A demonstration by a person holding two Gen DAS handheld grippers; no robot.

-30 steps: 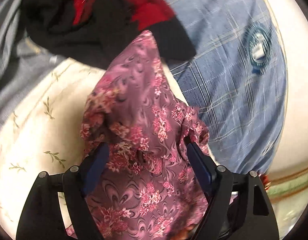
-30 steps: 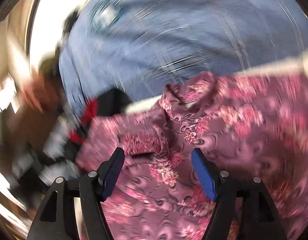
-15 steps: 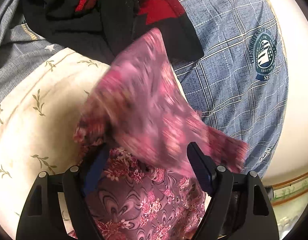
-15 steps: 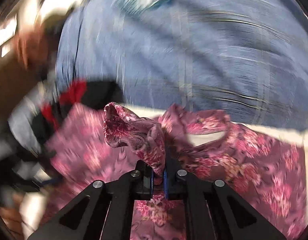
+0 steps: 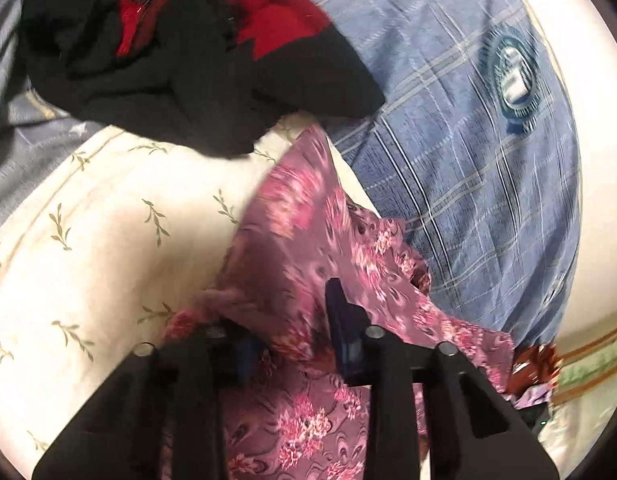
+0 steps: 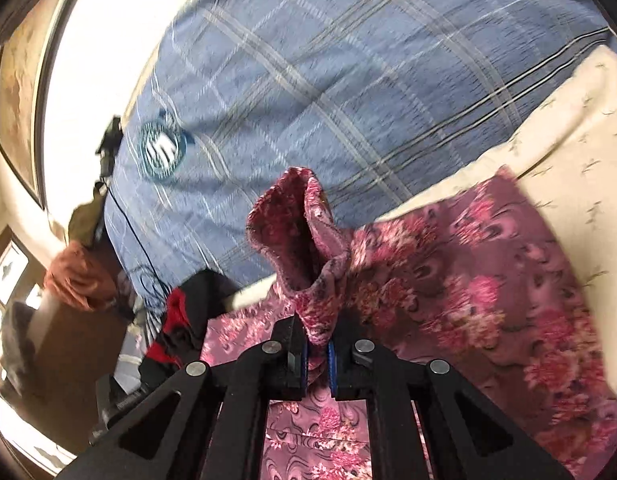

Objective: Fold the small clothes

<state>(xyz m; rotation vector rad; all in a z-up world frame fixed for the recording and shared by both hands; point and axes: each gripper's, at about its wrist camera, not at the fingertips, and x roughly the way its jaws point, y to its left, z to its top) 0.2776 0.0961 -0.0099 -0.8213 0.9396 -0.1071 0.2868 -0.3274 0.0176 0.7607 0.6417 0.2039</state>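
Observation:
A small pink floral garment [image 5: 308,248] lies on a cream leaf-print bed sheet [image 5: 108,240]. In the left wrist view my left gripper [image 5: 292,344] has its jaws narrowed around a bunch of this cloth, with a gap still showing between the fingers. In the right wrist view my right gripper [image 6: 316,356] is shut on a rolled fold of the same floral garment [image 6: 488,280], which stands up between the blue pads.
A blue plaid pillow [image 5: 468,140] with a round badge lies behind the garment; it also shows in the right wrist view [image 6: 328,80]. A black and red garment [image 5: 180,48] is piled at the back left. The bed's edge and a brown cloth [image 6: 76,276] are at the left.
My left gripper's jaws have narrowed from wide open onto the floral cloth. My right gripper shut on a fold about half a second ago and still holds it, lifted.

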